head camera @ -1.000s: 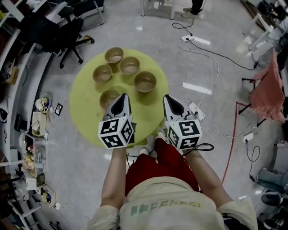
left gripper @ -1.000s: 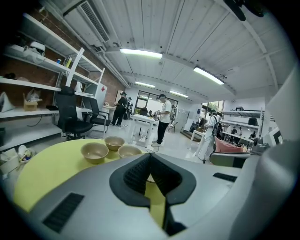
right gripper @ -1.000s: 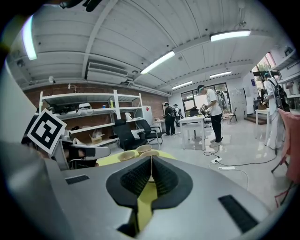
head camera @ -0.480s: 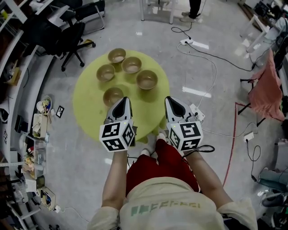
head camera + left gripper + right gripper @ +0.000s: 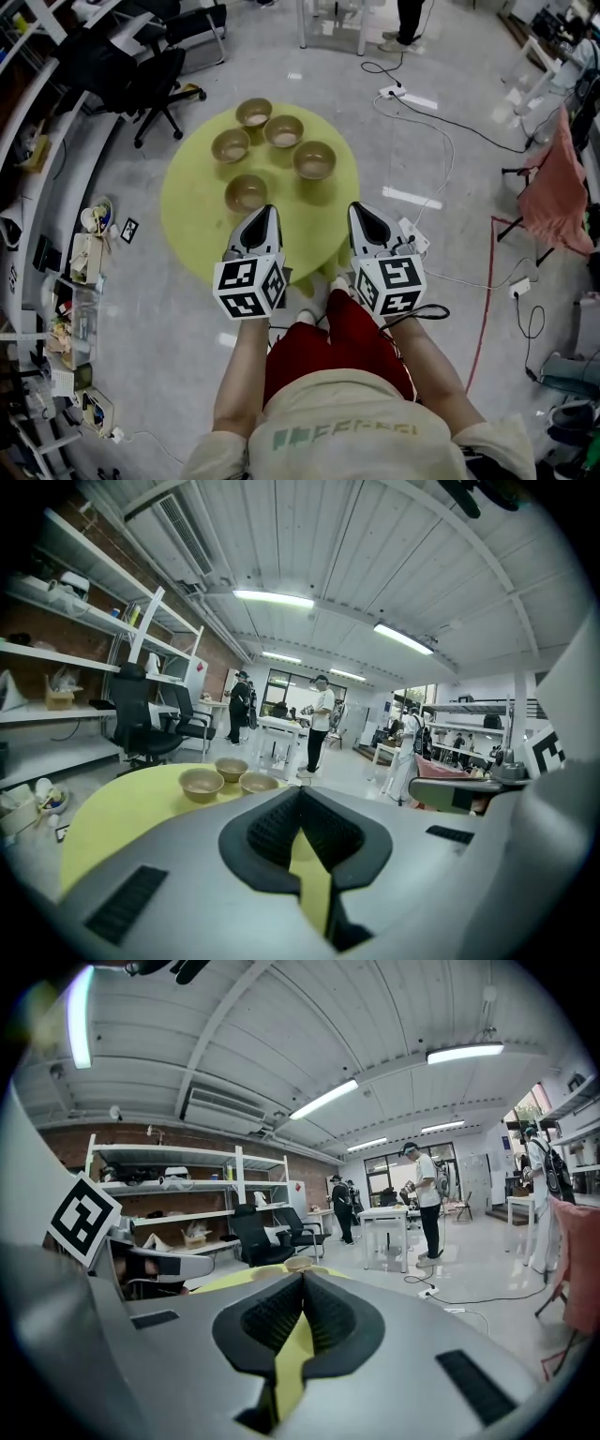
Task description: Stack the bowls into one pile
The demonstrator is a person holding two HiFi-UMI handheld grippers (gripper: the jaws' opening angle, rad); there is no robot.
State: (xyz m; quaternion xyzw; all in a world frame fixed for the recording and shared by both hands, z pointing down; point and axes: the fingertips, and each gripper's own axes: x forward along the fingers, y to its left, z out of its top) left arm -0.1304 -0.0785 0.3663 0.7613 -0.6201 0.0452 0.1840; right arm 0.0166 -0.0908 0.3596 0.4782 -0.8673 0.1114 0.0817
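Workshop floor and a chair [image 5: 161, 77] surround the round yellow bench [image 5: 197, 225], where five bowls [image 5: 284, 131] sit apart, unstacked. Left tongs [image 5: 265, 212] and right tongs [image 5: 362, 208] hover at its near edge, both pressed together and empty. Stacking seems not yet begun. The next move calls for spreading one pair and reaching the nearest bowl [image 5: 247, 192]; nothing blocks it.

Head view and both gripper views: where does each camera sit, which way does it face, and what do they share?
Head view: on the person's head, looking steeply down at five tan bowls on a round yellow-green table; forearms, left gripper, right gripper show.
Left gripper view: on that gripper, level across the table; shut jaws.
Right gripper view: likewise.
All share table and bowls.
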